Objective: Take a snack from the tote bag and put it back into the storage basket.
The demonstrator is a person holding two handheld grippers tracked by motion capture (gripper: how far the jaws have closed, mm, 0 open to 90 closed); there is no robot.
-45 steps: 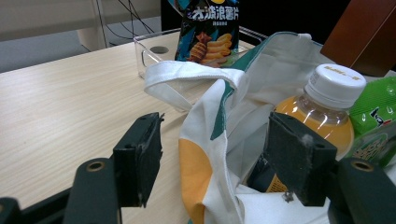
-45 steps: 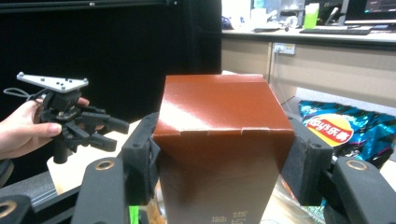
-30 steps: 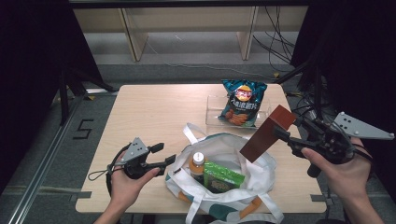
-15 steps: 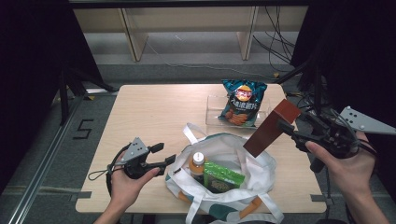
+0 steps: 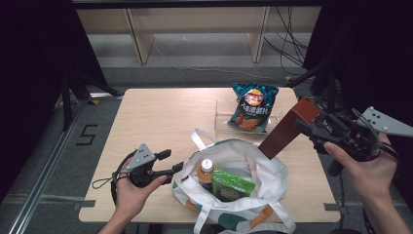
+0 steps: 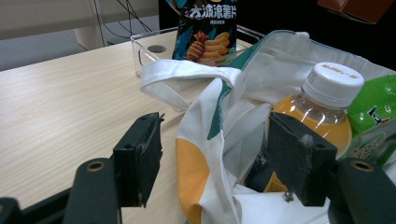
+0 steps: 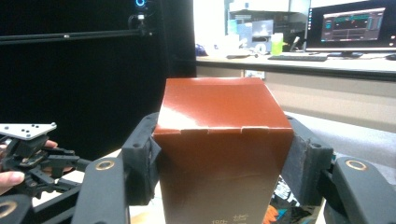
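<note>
My right gripper (image 5: 306, 121) (image 7: 222, 156) is shut on the top end of a tall brown carton (image 5: 280, 137) (image 7: 224, 140), which it holds tilted above the right rim of a white tote bag (image 5: 253, 163) (image 6: 205, 121). In the bag stand an orange drink bottle (image 5: 206, 171) (image 6: 322, 107) and a green packet (image 5: 233, 184) (image 6: 373, 116). My left gripper (image 5: 171, 161) (image 6: 217, 158) is open at the bag's left rim. The rim cloth hangs between its pads (image 6: 140, 158) without being pinched.
Behind the bag, a blue chip bag (image 5: 253, 106) (image 6: 208, 28) leans in a clear plastic tray (image 5: 223, 117) (image 6: 144, 49). The wooden table (image 5: 160, 117) is bare at the left and the back. Beyond the table stand shelves and cables on the floor.
My right gripper has drifted slightly right and up with the brown carton. The left gripper and the bag have stayed put.
</note>
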